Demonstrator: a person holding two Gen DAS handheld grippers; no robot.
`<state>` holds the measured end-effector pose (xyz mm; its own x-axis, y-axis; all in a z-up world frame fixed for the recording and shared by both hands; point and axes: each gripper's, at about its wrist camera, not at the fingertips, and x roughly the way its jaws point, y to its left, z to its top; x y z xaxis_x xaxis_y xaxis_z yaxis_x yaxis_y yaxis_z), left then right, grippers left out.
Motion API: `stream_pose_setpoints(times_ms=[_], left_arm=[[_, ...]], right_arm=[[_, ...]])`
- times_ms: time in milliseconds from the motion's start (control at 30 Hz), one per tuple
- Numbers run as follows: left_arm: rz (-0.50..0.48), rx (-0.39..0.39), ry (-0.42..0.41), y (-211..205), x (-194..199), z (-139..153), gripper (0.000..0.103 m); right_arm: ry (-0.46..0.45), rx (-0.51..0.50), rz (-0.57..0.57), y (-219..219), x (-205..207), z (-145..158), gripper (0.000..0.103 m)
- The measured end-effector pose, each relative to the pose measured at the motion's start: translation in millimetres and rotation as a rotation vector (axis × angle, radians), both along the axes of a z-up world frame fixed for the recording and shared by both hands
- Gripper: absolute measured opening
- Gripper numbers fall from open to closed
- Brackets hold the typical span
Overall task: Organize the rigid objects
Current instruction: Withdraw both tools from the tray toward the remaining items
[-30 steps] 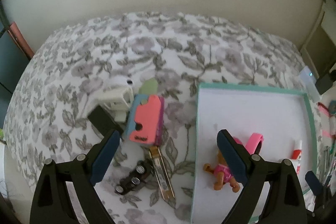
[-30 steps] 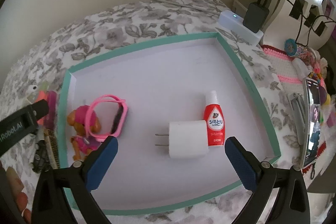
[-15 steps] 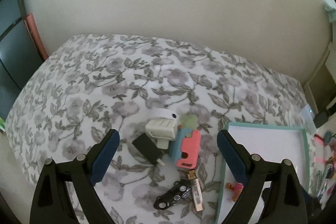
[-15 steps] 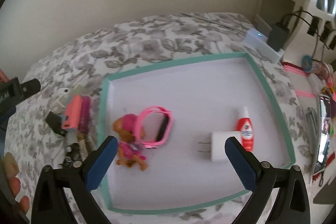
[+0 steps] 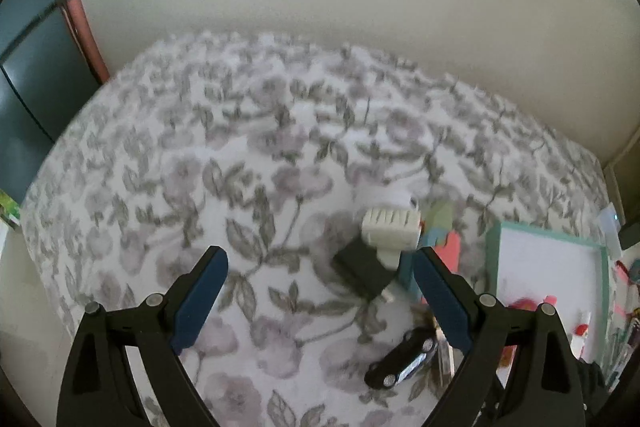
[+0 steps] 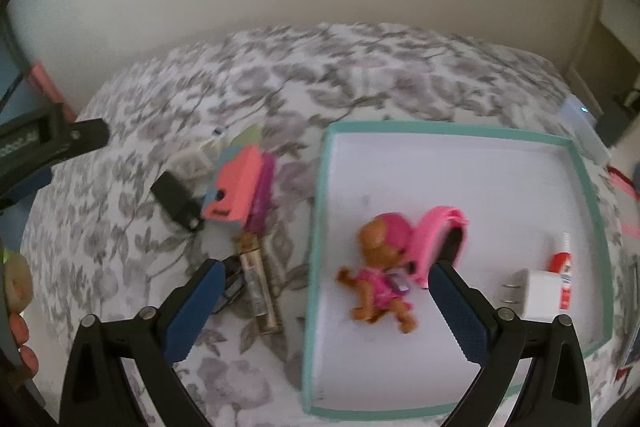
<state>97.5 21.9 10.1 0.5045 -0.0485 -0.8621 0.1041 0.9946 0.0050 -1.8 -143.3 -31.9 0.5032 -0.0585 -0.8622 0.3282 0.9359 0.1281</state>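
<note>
1. Both tongs, left (image 5: pixel 320 301) and right (image 6: pixel 324 301), are spread wide, holding nothing.
2. The black plastic charger block (image 5: pixel 362 269) sits lower right of centre on the floral bedspread (image 5: pixel 240 167), touching the cream ribbed adapter (image 5: pixel 390 229).
3. Probably light, stiff and a bit slick, so I'd pinch its flat sides.
4. The teal-rimmed white tray (image 6: pixel 592 195) sits right of frame.

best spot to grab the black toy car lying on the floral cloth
Grip the black toy car across its narrow body, mid-length, between the wheels. It lies flat on the floral cloth, long and slim, so come straight down from above with the jaws turned crosswise to its length. The open left hand-held gripper is probably closest. Mind the gold tube lying right beside it.
</note>
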Motion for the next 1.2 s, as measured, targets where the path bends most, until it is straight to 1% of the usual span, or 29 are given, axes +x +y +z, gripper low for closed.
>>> stream_pose_setpoints(times_ms=[67, 133, 200, 300, 367, 500, 633, 700, 767, 933, 1067, 1133, 1200], left_arm=[[-0.006, -0.009, 0.042, 0, 1, -11, 0.094], [-0.017, -0.013, 0.095, -3, 0, -25, 0.094], [-0.027, -0.038, 0.155, -6, 0, -38, 0.094], [-0.043, -0.056, 0.209, -11, -2, -51, 0.094], [-0.071, -0.057, 0.247, -18, -4, -59, 0.094], [-0.118, -0.061, 0.294, -30, -8, -68, 0.094], [-0.166, -0.06, 0.339, -42, -12, -78, 0.094], [-0.181, -0.07, 0.369, -44, -14, -83, 0.094], [-0.186, -0.087, 0.384, -46, -15, -85, 0.094], [-0.21, -0.079, 0.4, -49, -17, -89, 0.094], [-0.226, -0.055, 0.396, -54, -19, -90, 0.093], [-0.247, -0.045, 0.4, -59, -23, -93, 0.092], [-0.272, -0.03, 0.406, -65, -26, -95, 0.086]], right_arm=[[0.012, 0.027, 0.022, 6, 3, -5, 0.099], [0.024, 0.06, 0.031, 9, 5, -9, 0.094], [0.039, 0.064, 0.036, 11, 6, -14, 0.092], [0.059, 0.065, 0.038, 12, 7, -18, 0.088], [0.077, 0.074, 0.029, 10, 6, -22, 0.088], [0.093, 0.052, 0.014, 1, 2, -20, 0.088], [0.107, 0.006, -0.044, -14, -6, -16, 0.088], [0.123, 0.006, -0.088, -25, -10, -18, 0.088], [0.134, 0.019, -0.116, -33, -13, -20, 0.088], [0.174, -0.013, -0.144, -41, -17, -25, 0.088], [0.19, -0.042, -0.194, -51, -22, -25, 0.088], [0.193, -0.046, -0.214, -55, -25, -25, 0.088], [0.194, -0.041, -0.218, -56, -25, -26, 0.088]])
